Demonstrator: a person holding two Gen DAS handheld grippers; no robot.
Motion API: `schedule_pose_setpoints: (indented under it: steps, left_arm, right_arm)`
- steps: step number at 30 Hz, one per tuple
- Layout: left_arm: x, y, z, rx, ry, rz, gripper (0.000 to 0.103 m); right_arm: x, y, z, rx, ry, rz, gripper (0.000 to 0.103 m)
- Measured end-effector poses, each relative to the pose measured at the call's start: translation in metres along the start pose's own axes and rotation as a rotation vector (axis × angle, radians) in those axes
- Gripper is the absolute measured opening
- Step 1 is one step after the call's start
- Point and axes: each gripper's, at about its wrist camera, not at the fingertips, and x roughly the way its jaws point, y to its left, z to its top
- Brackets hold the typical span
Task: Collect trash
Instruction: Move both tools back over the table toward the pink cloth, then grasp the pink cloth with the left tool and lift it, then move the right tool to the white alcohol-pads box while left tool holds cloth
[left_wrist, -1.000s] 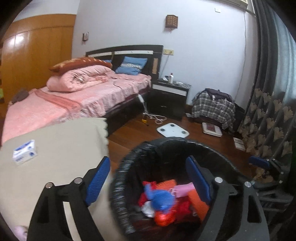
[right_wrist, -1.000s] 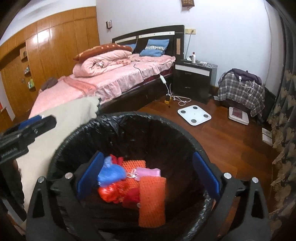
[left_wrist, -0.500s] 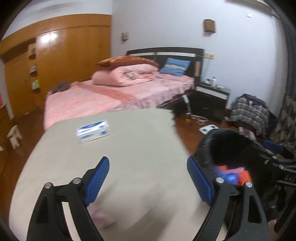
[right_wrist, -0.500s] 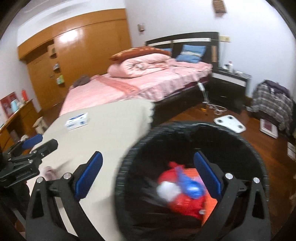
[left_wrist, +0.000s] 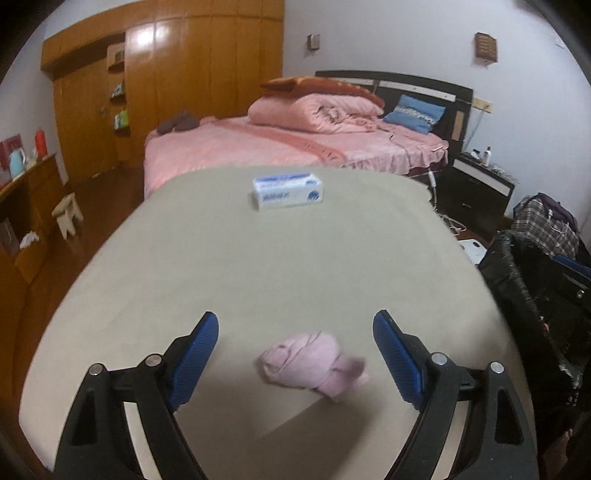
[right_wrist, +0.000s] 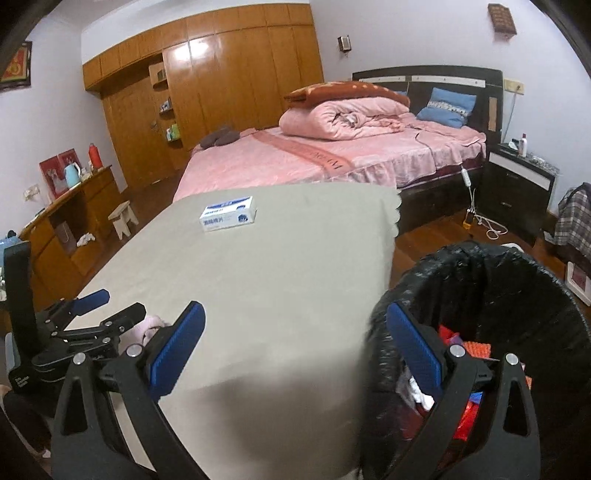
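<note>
Left gripper (left_wrist: 295, 354) swung from bin (right_wrist: 491, 295) to table; pink wad (left_wrist: 314, 363) between wide-open fingers (untouched).

- Left gripper (left_wrist: 295, 354): black two-finger frame with blue ribbed pads (left_wrist: 194, 360), jaws spread wide, nothing held between them. It is pitched forward and downward.
- Right gripper (right_wrist: 295, 350): same black frame and blue ribbed pads (right_wrist: 177, 350), jaws spread wide, nothing clamped.
- In the right wrist view the left gripper (right_wrist: 99, 310) appears at the lower left, seen side-on, fingers pointing rightward, its blue-tipped fingers (right_wrist: 90, 298) parted.
- Hands and arms: not clearly visible.
</note>
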Motion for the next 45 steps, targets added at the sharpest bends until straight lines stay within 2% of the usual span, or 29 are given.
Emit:
schedule_pose_setpoints:
  steps: [13, 14, 19, 21, 26, 34, 40, 45]
  left_arm:
    - [0.033, 0.003, -0.021, -0.028, 0.116, -0.021, 0.082]
    - [0.035, 0.003, -0.021, -0.031, 0.123, -0.030, 0.080]
    - [0.035, -0.004, -0.022, -0.018, 0.129, -0.115, 0.044]
    - [0.035, -0.005, -0.021, -0.021, 0.128, -0.143, 0.039]
    - [0.032, -0.003, -0.015, -0.028, 0.105, -0.147, 0.037]
    - [0.037, 0.027, 0.024, -0.063, 0.024, -0.072, 0.037]
    - [0.058, 0.062, 0.055, -0.095, -0.005, -0.014, 0.037]
    - [0.082, 0.091, 0.078, -0.128, -0.013, 0.035, 0.037]
  right_arm:
    - [0.014, 0.010, -0.008, -0.027, 0.037, -0.006, 0.096]
    - [0.016, 0.010, -0.008, -0.027, 0.041, -0.006, 0.096]
    - [0.021, 0.012, -0.007, -0.029, 0.046, -0.005, 0.096]
    - [0.022, 0.012, -0.006, -0.031, 0.045, -0.004, 0.096]
    - [0.028, 0.016, 0.001, -0.038, 0.037, -0.001, 0.096]
    - [0.052, 0.033, 0.030, -0.059, 0.006, 0.022, 0.096]
    - [0.091, 0.052, 0.062, -0.070, 0.008, 0.040, 0.096]
    - [0.141, 0.069, 0.089, -0.058, 0.035, 0.051, 0.096]
